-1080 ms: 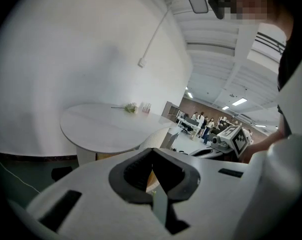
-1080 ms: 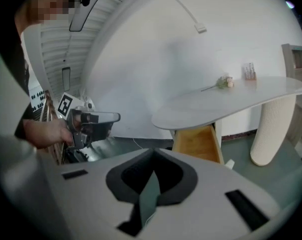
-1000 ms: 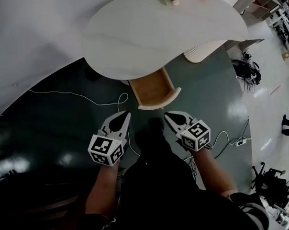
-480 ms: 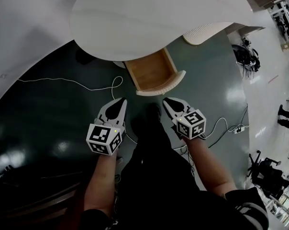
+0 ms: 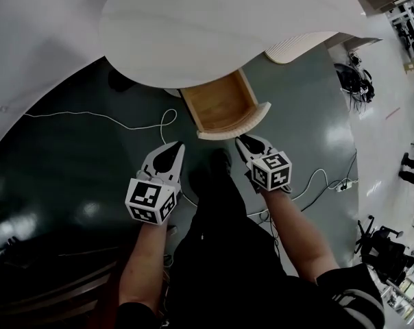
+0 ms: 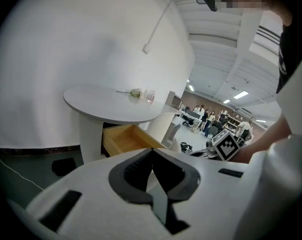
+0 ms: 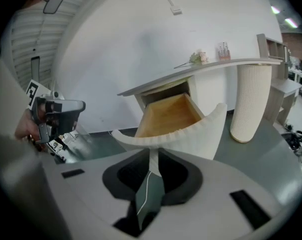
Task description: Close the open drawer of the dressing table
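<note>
tight at the drawer front
my right gripper sits just beside its curved front; the bench top overhangs it, a ribbed pedestal stands to its right, bare floor with a white cable lies left.

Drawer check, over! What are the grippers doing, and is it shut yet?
Left gripper shut, empty, hanging back. Right gripper shut, empty, close to the front of the drawer. Drawer open, nothing inside. Nothing blocking it.
</note>
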`<state>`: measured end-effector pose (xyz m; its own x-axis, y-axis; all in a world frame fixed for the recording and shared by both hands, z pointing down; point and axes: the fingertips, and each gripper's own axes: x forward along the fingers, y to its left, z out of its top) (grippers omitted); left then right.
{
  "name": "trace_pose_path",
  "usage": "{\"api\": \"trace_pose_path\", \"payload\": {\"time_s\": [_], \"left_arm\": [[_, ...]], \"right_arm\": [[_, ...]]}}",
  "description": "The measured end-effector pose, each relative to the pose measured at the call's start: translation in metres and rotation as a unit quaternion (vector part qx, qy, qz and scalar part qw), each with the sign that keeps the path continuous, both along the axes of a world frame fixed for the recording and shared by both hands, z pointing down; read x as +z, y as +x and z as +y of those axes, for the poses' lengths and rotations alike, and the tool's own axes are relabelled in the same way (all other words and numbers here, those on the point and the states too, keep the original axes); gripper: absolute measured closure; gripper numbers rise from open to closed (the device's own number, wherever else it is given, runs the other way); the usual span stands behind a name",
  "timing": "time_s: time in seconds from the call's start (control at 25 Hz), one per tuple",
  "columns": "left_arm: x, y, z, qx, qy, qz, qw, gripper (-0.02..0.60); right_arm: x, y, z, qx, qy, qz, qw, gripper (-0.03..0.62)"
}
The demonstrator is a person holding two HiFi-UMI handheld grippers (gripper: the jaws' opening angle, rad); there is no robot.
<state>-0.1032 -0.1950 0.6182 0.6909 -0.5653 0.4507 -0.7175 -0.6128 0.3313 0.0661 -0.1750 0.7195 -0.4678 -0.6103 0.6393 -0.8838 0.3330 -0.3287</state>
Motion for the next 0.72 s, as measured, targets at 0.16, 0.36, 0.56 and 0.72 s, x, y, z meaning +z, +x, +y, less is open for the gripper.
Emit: {"api": "trace_pose_path", "payload": {"time_s": [0.16, 0.36, 0.56, 0.72], "left_arm": [[0.008, 0.005, -0.001, 0.002, 0.000, -0.002, 1.0000, 0.572], [0.007, 0.011, -0.001, 0.004, -0.006, 0.001, 1.0000, 0.572], [0.003, 0.014, -0.008, 0.011, 0.005, -0.011, 0.9999, 0.572], [0.000, 0.017, -0.020, 0.004, 0.014, -0.010, 0.9998, 0.572]], "right_arm": [[0.003, 0.001, -0.005, 0.003, 0.003, -0.008, 1.000, 0.542], [0.003, -0.003, -0.020, 0.002, 0.009, -0.018, 1.000, 0.543], [0.004, -0.009, -0.041, -0.020, 0.016, -0.016, 1.000, 0.554], [0.004, -0.011, -0.061, -0.046, 0.020, -0.011, 0.999, 0.568]]}}
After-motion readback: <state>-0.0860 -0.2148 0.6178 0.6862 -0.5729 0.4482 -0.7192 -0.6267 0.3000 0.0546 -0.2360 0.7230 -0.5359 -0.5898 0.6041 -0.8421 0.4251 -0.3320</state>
